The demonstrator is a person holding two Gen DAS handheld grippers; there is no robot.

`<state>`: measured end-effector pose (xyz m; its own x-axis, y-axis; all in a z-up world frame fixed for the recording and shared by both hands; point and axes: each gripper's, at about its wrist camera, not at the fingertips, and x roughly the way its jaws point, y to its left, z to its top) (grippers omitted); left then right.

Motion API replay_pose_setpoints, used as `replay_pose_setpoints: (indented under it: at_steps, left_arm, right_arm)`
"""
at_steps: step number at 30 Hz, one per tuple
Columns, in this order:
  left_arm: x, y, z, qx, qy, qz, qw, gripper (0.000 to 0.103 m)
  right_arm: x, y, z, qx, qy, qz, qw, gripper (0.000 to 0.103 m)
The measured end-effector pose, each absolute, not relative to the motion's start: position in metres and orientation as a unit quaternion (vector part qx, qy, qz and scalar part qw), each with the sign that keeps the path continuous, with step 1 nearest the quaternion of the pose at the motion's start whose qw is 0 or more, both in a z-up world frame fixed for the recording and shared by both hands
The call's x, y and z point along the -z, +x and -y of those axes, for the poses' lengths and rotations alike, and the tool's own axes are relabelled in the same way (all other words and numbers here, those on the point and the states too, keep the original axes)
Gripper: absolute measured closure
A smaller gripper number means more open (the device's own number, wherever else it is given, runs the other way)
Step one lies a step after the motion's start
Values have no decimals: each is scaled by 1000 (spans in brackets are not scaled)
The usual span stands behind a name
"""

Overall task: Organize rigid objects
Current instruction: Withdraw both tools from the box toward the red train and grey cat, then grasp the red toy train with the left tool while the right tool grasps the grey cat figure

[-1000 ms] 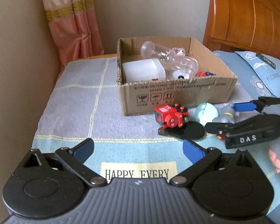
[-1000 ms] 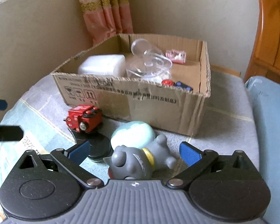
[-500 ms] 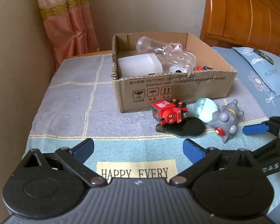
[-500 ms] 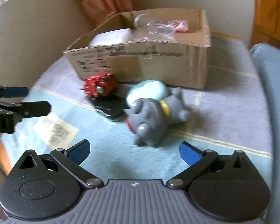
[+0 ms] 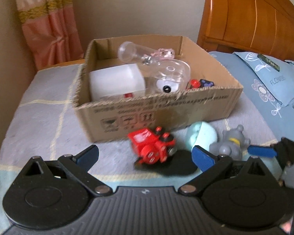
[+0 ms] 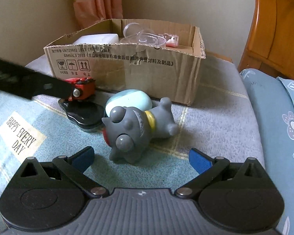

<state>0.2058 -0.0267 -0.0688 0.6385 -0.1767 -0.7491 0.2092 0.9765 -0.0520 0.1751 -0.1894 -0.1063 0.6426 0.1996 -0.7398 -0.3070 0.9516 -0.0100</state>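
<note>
A red toy robot (image 5: 152, 148) stands on a black oval base (image 5: 172, 168) in front of the cardboard box (image 5: 215, 105). My left gripper (image 5: 145, 156) is open, and the red toy sits just ahead between its blue pads. To the right lie a pale teal egg (image 5: 203, 135) and a grey horned figure (image 5: 231, 145). In the right wrist view the grey figure (image 6: 135, 129) lies on its side just ahead of my open right gripper (image 6: 142, 159), with the teal egg (image 6: 129, 101) behind it. A left gripper finger (image 6: 39, 86) reaches beside the red toy (image 6: 84, 88).
The box (image 6: 127, 62) holds a white container (image 5: 115, 82), clear plastic pieces (image 5: 166, 72) and small toys. A checked cloth reading "HAPPY EVERY DAY" (image 6: 21, 135) covers the table. A wooden headboard (image 5: 254, 19) and blue bedding (image 6: 274, 117) are on the right, a pink curtain (image 5: 49, 25) behind.
My left gripper has moved forward and right, close up to the red toy. The right gripper drew back from the grey figure and now faces it head-on. Both stay open.
</note>
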Motion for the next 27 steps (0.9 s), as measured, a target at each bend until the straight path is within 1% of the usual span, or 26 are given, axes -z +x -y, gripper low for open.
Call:
replay_pose_setpoints:
  at_steps: [6, 9, 20, 27]
  left_arm:
    - [85, 225, 36, 93, 26, -413, 906, 2]
    - [93, 226, 32, 77, 46, -417, 905, 2]
    - [100, 201, -31, 51, 43, -413, 908, 2]
    - [107, 199, -46, 70, 58, -410, 907, 2]
  right_arm:
    - [108, 174, 189, -142, -66, -387, 909, 0]
    - [109, 174, 189, -143, -66, -385, 909, 0]
    - [111, 171, 190, -144, -66, -375, 913, 0]
    - [111, 169, 192, -149, -67, -372, 914, 0]
